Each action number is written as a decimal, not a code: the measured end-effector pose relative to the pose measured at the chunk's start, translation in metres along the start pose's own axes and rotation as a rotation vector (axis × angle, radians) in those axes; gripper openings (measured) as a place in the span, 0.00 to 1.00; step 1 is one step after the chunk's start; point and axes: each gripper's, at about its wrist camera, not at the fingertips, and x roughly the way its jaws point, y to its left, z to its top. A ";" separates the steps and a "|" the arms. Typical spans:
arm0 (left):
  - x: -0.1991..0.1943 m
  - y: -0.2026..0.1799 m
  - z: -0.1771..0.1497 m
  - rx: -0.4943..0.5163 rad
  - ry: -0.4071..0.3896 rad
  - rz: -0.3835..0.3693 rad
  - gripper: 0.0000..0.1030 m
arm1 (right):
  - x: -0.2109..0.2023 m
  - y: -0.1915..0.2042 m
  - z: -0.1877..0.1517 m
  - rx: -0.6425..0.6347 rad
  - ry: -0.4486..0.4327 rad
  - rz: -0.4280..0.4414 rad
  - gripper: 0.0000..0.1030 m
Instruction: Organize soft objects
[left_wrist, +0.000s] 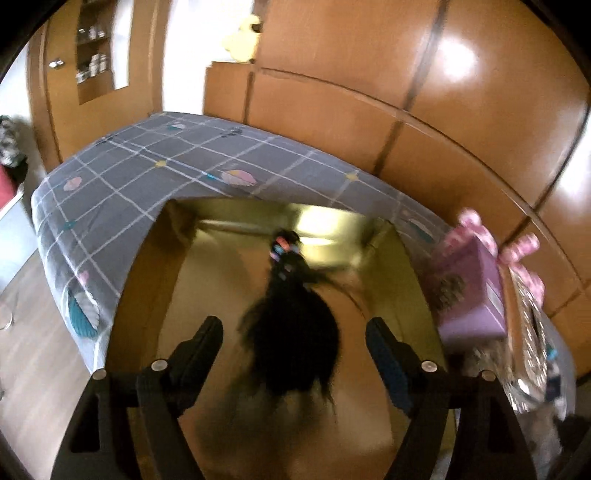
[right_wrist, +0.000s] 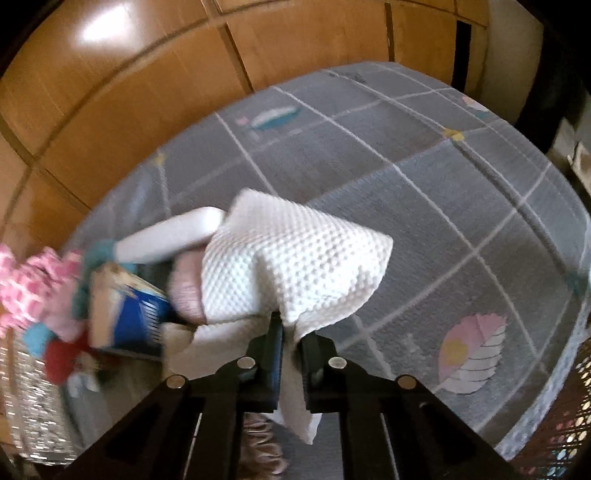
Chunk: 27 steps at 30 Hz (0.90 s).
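Two grippers show, one in each view. The left gripper (left_wrist: 294, 334) hangs over an open cardboard box (left_wrist: 147, 280) with its jaws spread wide and nothing pressed between the pads; a black fuzzy toy (left_wrist: 291, 339), blurred, with coloured bits at its far end, lies between the fingers and inside the box, apart from both. The box sits on a bed (left_wrist: 155, 162) covered in grey checked cloth with feather prints, wooden wardrobe doors (left_wrist: 406, 92) behind it. Just right of the box stands a purple carton (left_wrist: 476, 291), with a pink-and-white checked soft thing (left_wrist: 517, 247) at its far edge and something shiny and silvery beyond, too blurred to name. The right gripper (right_wrist: 291, 343) is clamped on a white dimpled cloth (right_wrist: 295, 258), which bulges ahead of the fingers and trails a tail back between them. Left of the cloth crowd a white tube-like piece (right_wrist: 166, 236), a pale pink bundle (right_wrist: 186, 291), a blue box (right_wrist: 136, 317), teal and red soft things and the pink checked one, all touching or overlapping.
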 end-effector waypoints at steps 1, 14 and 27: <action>-0.004 -0.003 -0.005 0.013 0.003 -0.012 0.78 | -0.006 0.001 0.001 0.005 -0.013 0.032 0.07; -0.026 -0.054 -0.036 0.103 0.038 -0.145 0.78 | -0.062 0.039 0.005 -0.024 -0.042 0.327 0.06; -0.040 -0.064 -0.060 0.174 0.043 -0.163 0.79 | -0.083 0.173 0.009 -0.289 -0.061 0.433 0.06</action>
